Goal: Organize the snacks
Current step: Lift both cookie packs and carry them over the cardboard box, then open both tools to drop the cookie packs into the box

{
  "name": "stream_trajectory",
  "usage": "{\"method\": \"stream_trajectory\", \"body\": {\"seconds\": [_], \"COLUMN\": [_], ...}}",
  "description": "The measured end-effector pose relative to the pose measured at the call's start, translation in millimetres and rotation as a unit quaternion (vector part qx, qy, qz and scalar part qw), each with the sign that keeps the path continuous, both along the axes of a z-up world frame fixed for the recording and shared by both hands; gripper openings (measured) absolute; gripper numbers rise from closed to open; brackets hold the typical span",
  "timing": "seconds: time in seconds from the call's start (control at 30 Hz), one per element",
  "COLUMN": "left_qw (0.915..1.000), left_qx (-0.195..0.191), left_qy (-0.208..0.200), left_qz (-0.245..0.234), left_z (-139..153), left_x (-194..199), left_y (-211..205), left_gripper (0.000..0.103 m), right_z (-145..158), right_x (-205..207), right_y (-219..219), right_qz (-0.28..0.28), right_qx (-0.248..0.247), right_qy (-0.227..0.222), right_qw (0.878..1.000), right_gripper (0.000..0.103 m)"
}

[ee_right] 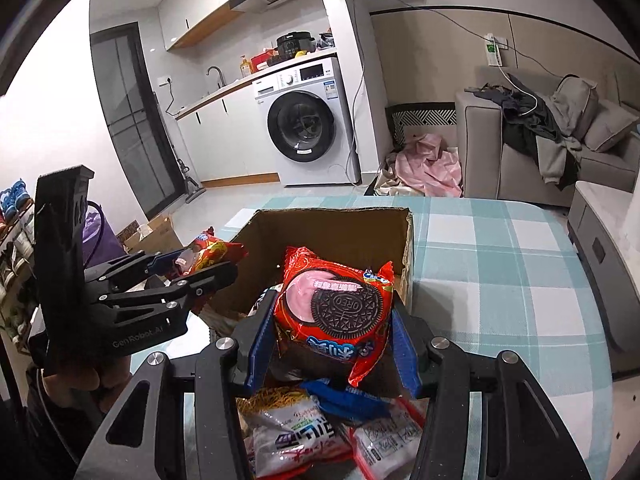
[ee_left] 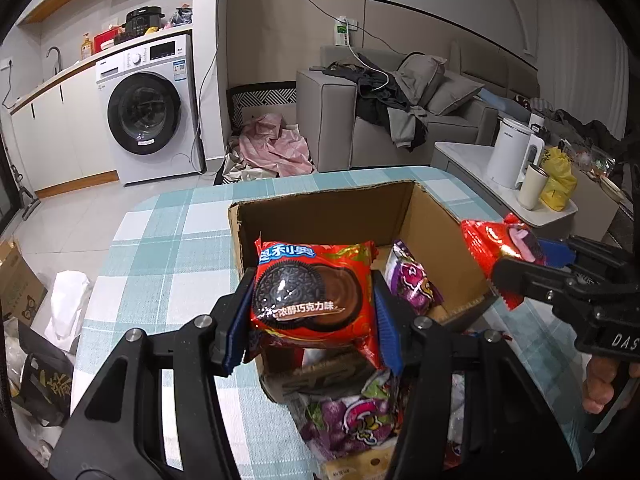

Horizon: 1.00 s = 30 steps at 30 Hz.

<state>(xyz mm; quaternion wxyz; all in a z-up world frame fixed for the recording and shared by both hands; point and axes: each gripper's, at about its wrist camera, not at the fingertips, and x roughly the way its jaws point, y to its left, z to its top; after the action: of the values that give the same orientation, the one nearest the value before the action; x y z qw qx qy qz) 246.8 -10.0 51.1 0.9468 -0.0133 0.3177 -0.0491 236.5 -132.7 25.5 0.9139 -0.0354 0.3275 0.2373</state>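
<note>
Left gripper [ee_left: 314, 312]: clamped on a chocolate Oreo pack [ee_left: 314, 292], blue pads pressing its two side edges; the pack is held face up above the near-left corner of the cardboard box [ee_left: 320, 216].
Right gripper [ee_right: 334, 340]: clamped on a strawberry Oreo pack [ee_right: 336, 312], held upside down to the camera, pink cream picture on top; it hangs over the near edge of the box.
Right gripper seen from the left wrist [ee_left: 516, 268]: at the box's right wall, its red pack [ee_left: 492, 252] sticking out over the rim.
Left gripper seen from the right wrist [ee_right: 196, 264]: just left of the box, its red and yellow pack [ee_right: 212, 254] pointing toward the box's left wall.
Cardboard box: open top, standing on the checked tablecloth [ee_left: 168, 248]; a purple snack bag [ee_left: 412, 280] lies inside on its floor.
Loose snacks: on the near side of the box, another purple bag [ee_left: 352, 420] and a white noodle pack [ee_right: 296, 436] lie on the cloth.
Hands: fingers of a hand [ee_left: 600, 384] wrap the right gripper's handle.
Behind the box: a washing machine [ee_left: 148, 108] across the floor, a grey sofa [ee_left: 400, 120] to its right.
</note>
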Motion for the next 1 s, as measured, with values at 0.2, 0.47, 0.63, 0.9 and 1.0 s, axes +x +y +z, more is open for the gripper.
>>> {"method": "stream_trajectory", "body": {"seconds": [0.2, 0.47, 0.63, 0.9, 1.0], "left_qw": [0.9999, 0.9997, 0.9995, 0.9993, 0.9992], "left_qx": [0.007, 0.016, 0.021, 0.015, 0.021], "left_qy": [-0.001, 0.004, 0.007, 0.024, 0.023], "left_qz": [0.008, 0.018, 0.023, 0.024, 0.027], "left_z": [-4, -13, -17, -27, -26], "left_x": [15, 32, 41, 58, 57], "left_y": [2, 1, 1, 2, -1], "left_gripper": [0.05, 0.05, 0.05, 0.051, 0.051], "right_z": [-5, -12, -17, -19, -20], "right_x": [12, 30, 38, 43, 45], "right_y": [2, 2, 4, 8, 9], "right_qz": [-0.004, -0.013, -0.012, -0.013, -0.014], "right_qx": [0.0, 0.001, 0.0, -0.001, -0.001], "right_qy": [0.007, 0.013, 0.019, 0.021, 0.018], "right_qw": [1.0, 1.0, 1.0, 1.0, 1.0], "right_gripper": [0.052, 0.052, 0.052, 0.052, 0.055]}}
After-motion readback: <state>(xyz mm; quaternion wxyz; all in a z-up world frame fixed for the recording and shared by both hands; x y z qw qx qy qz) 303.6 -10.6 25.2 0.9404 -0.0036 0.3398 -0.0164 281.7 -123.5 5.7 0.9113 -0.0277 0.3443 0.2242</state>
